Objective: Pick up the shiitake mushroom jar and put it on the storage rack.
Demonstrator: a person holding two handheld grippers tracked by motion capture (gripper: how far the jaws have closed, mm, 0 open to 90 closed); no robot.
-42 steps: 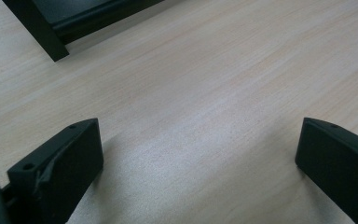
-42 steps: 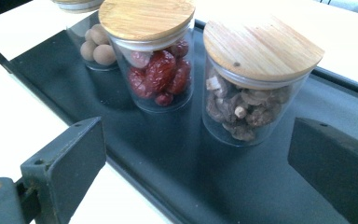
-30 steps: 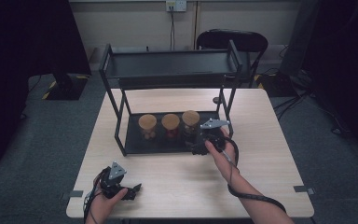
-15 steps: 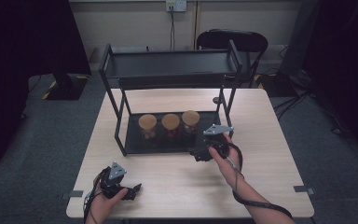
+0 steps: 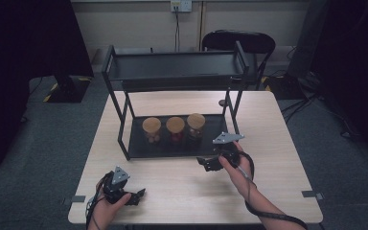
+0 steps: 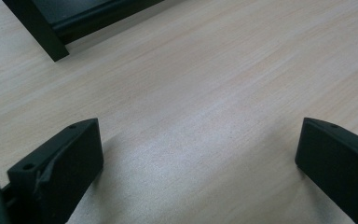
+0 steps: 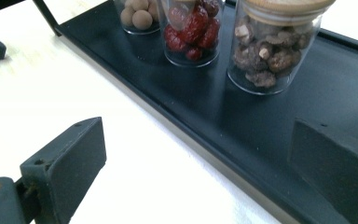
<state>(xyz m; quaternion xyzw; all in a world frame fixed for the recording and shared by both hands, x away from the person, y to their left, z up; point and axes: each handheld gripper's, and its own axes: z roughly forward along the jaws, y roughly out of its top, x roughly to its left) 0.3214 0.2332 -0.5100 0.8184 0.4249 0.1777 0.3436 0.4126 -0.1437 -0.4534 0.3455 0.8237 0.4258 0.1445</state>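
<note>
Right gripper (image 5: 210, 163) is held above the bench (image 5: 268, 124) just off the front edge of the black rack tray (image 5: 139, 148), forearm reaching in from the near right corner; jaws apart, nothing between them. Three lidded jars stand on the tray in a row; the nearest, the jar of brown pieces (image 7: 277, 44), lies ahead of the jaws. Left gripper (image 5: 136, 196) rests near the bench's near left corner, jaws apart, empty.

We see three clear glass jars with round wooden lids standing upright in a row on the rack's black lower tray (image 5: 172, 148). The left jar (image 5: 152, 129) holds pale round balls, the middle jar (image 7: 192, 32) red dried fruit, and the right jar (image 7: 275, 46) brown lumpy pieces.
</note>
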